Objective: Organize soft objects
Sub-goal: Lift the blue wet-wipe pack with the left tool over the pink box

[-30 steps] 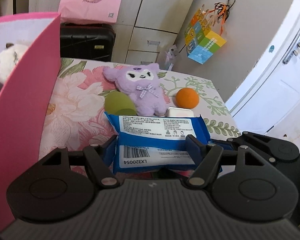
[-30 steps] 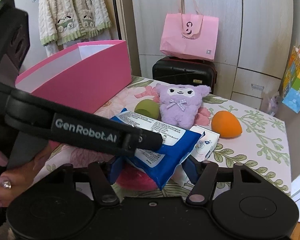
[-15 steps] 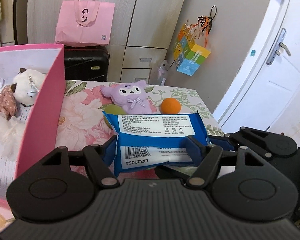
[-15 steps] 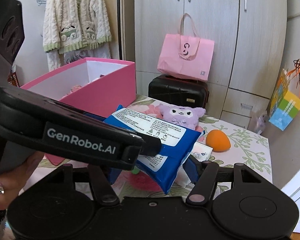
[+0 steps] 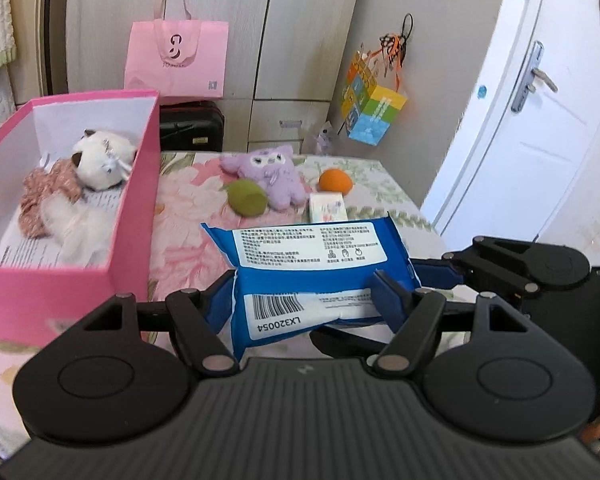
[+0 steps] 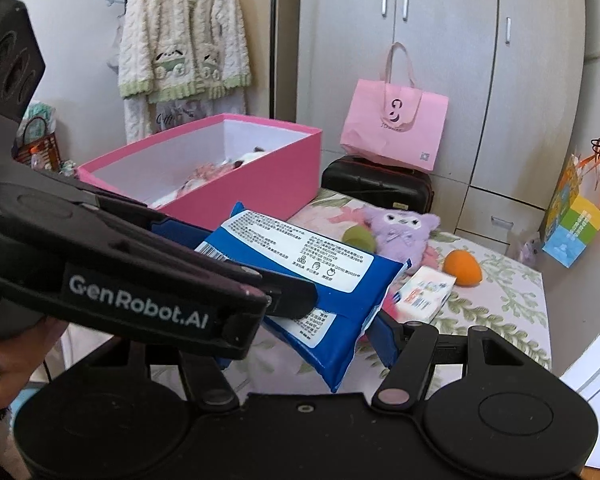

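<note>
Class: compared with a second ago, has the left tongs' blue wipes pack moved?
Yes. The blue wipes pack has risen: the pink box, whose wall previously towered beside it, now shows its inside from above.

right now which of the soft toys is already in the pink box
The white plush with the pink ruffled dress, lying inside the pink box. The purple plush sits out on the floral tabletop.

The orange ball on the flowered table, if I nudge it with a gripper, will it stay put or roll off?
The orange ball looks egg-shaped, so it would probably wobble and curve rather than roll straight. It lies on the flowered cloth, which should slow it. The task implies it is soft, so the fingers may squash it; grip it across its widest part.
</note>
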